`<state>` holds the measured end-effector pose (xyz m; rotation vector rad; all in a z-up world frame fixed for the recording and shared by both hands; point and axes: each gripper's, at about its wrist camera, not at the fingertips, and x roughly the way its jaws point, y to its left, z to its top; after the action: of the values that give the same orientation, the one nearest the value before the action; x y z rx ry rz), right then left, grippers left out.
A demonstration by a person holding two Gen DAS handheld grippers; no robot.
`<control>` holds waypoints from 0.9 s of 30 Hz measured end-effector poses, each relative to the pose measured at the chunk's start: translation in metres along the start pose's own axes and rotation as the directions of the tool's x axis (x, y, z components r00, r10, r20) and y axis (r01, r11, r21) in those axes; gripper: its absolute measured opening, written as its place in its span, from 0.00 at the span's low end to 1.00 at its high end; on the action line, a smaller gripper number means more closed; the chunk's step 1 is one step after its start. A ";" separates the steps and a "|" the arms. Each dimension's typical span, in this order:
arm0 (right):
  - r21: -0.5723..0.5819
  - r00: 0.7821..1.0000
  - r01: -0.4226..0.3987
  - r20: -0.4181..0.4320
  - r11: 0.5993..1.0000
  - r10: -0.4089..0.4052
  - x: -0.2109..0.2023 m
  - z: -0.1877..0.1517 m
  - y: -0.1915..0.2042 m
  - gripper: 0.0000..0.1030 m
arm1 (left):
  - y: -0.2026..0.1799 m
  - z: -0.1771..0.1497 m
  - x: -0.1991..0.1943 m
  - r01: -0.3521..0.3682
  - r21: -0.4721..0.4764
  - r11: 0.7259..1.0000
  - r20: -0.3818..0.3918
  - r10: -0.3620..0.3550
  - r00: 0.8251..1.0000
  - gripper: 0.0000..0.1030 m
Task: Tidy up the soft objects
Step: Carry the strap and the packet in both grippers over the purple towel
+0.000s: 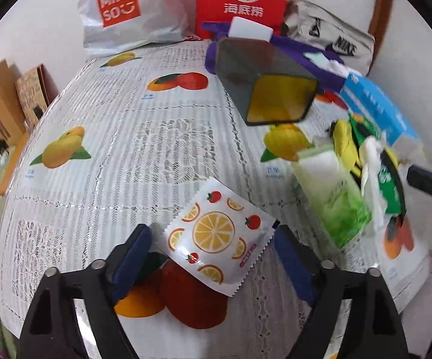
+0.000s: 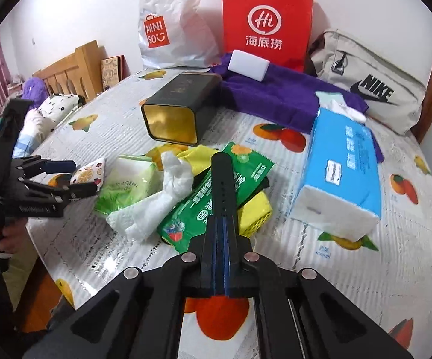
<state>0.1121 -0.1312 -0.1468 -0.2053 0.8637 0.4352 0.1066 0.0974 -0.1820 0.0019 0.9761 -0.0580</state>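
Observation:
A white sachet printed with orange slices (image 1: 216,236) lies on the fruit-print tablecloth between the open fingers of my left gripper (image 1: 213,239); the fingers do not touch it. It also shows in the right wrist view (image 2: 88,173) by the left gripper (image 2: 75,176). My right gripper (image 2: 223,161) is shut and empty, hovering over a pile: green wet-wipe packet (image 2: 216,200), yellow cloth (image 2: 254,209), white crumpled plastic (image 2: 168,191), pale green tissue pack (image 2: 126,182). A dark tin with gold inside (image 2: 177,110) lies on its side.
A blue tissue pack (image 2: 341,167), purple towel (image 2: 275,95) with a white block (image 2: 247,65) on it, a Nike bag (image 2: 371,86), a red paper bag (image 2: 265,21) and a Miniso bag (image 2: 171,27) line the far side. The table edge (image 2: 45,239) is at left.

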 end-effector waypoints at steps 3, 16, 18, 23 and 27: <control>-0.003 1.000 -0.016 0.005 1.000 0.016 0.003 0.002 0.002 0.21 | -0.005 -0.002 0.001 -0.030 0.019 0.999 0.021 0.030 0.999 0.86; 0.027 1.000 -0.005 -0.023 1.000 0.006 0.031 0.009 -0.007 0.20 | 0.004 0.000 -0.004 0.010 0.005 1.000 0.068 -0.010 0.998 0.53; 0.030 1.000 -0.023 -0.007 0.999 0.024 0.021 0.008 -0.007 0.20 | 0.005 0.001 -0.004 0.010 0.001 1.000 0.076 -0.010 0.997 0.43; 0.043 0.999 -0.034 0.031 0.998 0.033 -0.007 0.001 -0.010 0.20 | 0.004 0.001 -0.004 0.014 -0.002 1.000 0.079 -0.013 0.997 0.42; 0.054 1.000 0.011 0.027 0.998 -0.012 -0.025 -0.013 -0.021 0.20 | 0.004 0.000 -0.005 0.044 0.000 0.999 0.068 -0.043 0.997 0.60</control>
<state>0.0985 -0.1615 -0.1362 -0.1543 0.8464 0.4027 0.1036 0.1013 -0.1780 -0.0227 0.9086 -0.0967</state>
